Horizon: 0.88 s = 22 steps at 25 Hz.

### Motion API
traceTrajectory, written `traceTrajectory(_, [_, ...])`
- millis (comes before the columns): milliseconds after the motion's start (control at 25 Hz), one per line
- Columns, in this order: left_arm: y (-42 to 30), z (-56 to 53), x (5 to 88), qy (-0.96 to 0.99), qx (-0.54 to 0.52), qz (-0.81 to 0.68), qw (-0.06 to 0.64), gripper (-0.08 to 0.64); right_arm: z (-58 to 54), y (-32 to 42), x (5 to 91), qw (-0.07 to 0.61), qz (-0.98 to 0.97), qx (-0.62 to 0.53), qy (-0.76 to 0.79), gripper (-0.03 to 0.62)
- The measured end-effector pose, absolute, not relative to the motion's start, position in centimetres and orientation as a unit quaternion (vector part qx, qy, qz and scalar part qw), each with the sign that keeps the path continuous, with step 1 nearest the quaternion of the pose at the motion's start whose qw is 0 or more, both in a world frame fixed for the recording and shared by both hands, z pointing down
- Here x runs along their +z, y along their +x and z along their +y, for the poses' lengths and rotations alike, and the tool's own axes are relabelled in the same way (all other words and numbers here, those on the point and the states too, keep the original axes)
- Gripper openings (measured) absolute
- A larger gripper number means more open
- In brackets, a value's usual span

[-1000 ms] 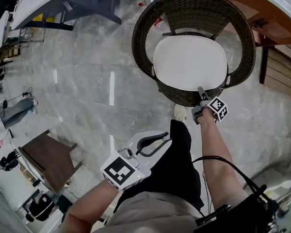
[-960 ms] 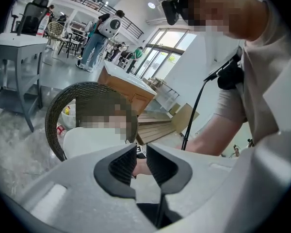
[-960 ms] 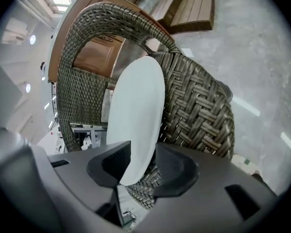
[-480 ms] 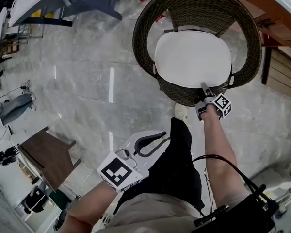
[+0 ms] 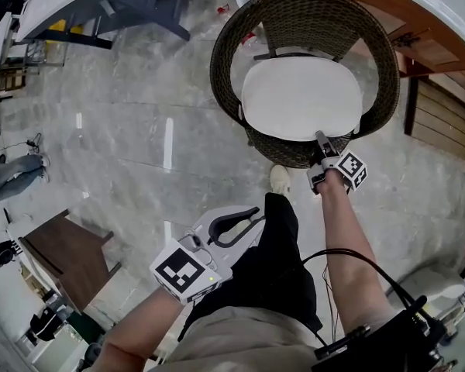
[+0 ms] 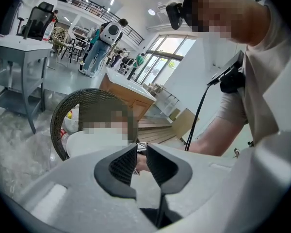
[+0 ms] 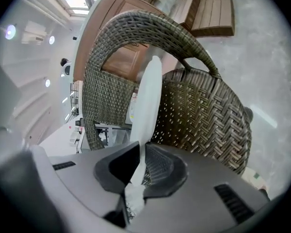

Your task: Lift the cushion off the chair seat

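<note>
**Right gripper pinches the cushion's front edge, and the lift itself comes next**

The white padded cushion lies on the seat of the dark woven wicker tub chair, ringed by its curved back. From the head view I cannot tell whether any part of it has left the seat.

The right gripper is at the cushion's near edge. Its jaws are closing, and the thin white rim is already squeezed between the pads. The left gripper hangs low beside the person's leg, well apart from the chair. Its jaws stand slightly apart with nothing between them.

The grasp looks to be the step in hand, with the raise not yet done. The next move probably calls for a firm pinch and a steady pull upward and toward the person. Held by one edge, a wide, soft cushion is likely to sag and drag on the wicker. Bringing the left gripper in to take a second edge would steady it.
</note>
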<state>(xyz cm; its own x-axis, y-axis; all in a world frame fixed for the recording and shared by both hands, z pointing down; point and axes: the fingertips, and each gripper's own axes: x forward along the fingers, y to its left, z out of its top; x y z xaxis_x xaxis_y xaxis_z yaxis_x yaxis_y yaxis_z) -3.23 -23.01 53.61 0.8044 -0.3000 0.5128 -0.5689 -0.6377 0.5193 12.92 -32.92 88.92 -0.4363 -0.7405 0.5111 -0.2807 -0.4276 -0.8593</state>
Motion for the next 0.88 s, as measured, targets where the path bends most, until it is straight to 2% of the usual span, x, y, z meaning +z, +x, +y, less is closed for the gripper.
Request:
traceTrajectory(400, [-4.5, -19.9, 48.7, 0.898, 0.161, -0.246, 0.328, 0.046, -32.4, 12.9, 80.4, 0.202, 0.538, -0.648, -0.501, 0.038])
traceTrajectory(880, [-8.0, -13.4, 43.1, 0.91, 0.124, -0.253, 0.305, 0.046, -24.0, 13.1, 68.4, 0.202, 0.586, -0.611, -0.493, 0.038])
